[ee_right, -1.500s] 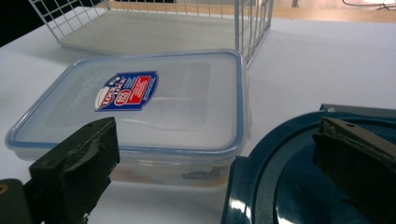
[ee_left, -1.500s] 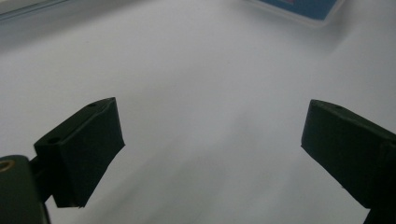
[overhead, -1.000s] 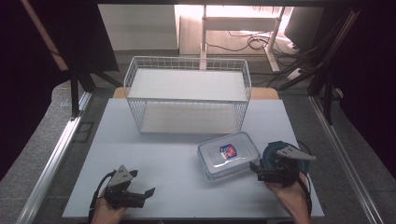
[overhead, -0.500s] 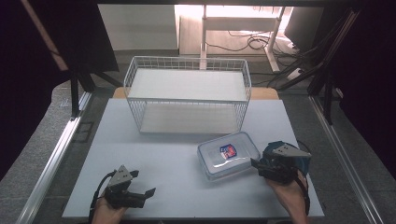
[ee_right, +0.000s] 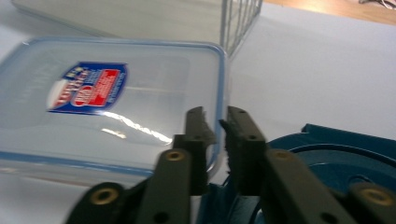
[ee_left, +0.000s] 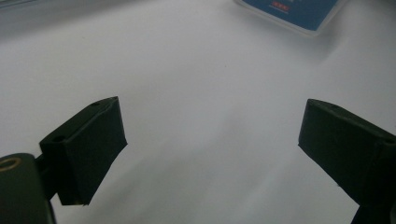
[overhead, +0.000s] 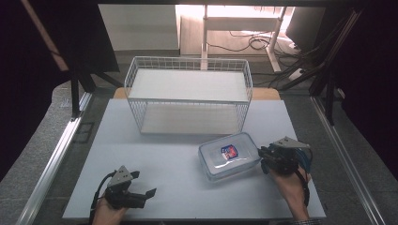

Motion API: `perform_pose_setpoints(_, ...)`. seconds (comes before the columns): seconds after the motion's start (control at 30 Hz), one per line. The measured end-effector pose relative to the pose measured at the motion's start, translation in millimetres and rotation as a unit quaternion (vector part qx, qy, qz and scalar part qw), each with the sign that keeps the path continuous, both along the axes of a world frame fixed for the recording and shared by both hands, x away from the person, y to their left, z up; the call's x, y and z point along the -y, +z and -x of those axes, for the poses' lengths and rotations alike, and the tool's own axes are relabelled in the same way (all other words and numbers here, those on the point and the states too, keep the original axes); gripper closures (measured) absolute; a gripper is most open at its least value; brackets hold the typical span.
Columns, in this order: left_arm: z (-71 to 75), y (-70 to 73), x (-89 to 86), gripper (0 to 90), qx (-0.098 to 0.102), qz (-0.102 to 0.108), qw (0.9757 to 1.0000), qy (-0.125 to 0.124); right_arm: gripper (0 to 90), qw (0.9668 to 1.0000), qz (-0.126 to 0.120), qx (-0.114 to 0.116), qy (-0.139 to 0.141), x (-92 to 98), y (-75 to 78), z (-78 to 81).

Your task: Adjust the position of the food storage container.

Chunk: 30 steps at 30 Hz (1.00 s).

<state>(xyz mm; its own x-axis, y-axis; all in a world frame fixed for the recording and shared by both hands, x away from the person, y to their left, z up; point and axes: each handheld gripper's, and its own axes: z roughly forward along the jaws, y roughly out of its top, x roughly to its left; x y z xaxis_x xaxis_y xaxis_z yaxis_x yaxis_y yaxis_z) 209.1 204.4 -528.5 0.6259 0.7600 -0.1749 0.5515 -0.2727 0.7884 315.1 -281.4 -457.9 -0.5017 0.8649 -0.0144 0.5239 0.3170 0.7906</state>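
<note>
A clear plastic container with a blue-rimmed lid and a red-and-blue label lies on the white table, right of centre. My right gripper is at its right edge. In the right gripper view the jaws have just been closing and my right gripper now stands shut on the rim of the container. My left gripper rests near the table's front left, open and holding nothing. In the left gripper view my left gripper has bare table between its jaws, and a corner of the container is at the top.
A white wire basket stands at the back of the table, just behind the container; its corner is close beyond the lid. A blue part lies under the right jaws. Metal rails run along both table sides.
The right gripper's jaws have come together on the container's right edge. The left gripper has stayed where it was, and the container has hardly shifted.
</note>
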Motion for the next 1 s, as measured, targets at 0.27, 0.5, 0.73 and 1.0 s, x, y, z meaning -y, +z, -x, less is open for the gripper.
perform_pose_setpoints(0.27, -0.4, -0.9, 0.4, 6.8, -0.002, -0.001, 1.0000, 0.001, 87.6, 0.9985, 0.037, -0.030, -0.027, -6.1, -4.4, -25.0)
perform_pose_setpoints(0.5, -1.9, -2.7, 0.5, 6.9, -0.010, 0.002, 0.9999, 0.003, 88.7, 0.9966, 0.057, -0.043, -0.042, -12.0, -5.5, -30.1)
perform_pose_setpoints(0.73, -3.2, -3.5, 1.6, 7.0, -0.013, 0.005, 0.9999, 0.003, 89.1, 0.9956, 0.057, -0.071, -0.023, -17.7, -7.5, -27.0)
perform_pose_setpoints(1.0, -4.0, -1.5, 1.1, 8.4, -0.026, 0.008, 0.9996, 0.004, 89.1, 0.9948, 0.055, -0.082, 0.022, -39.3, -11.2, -15.2)
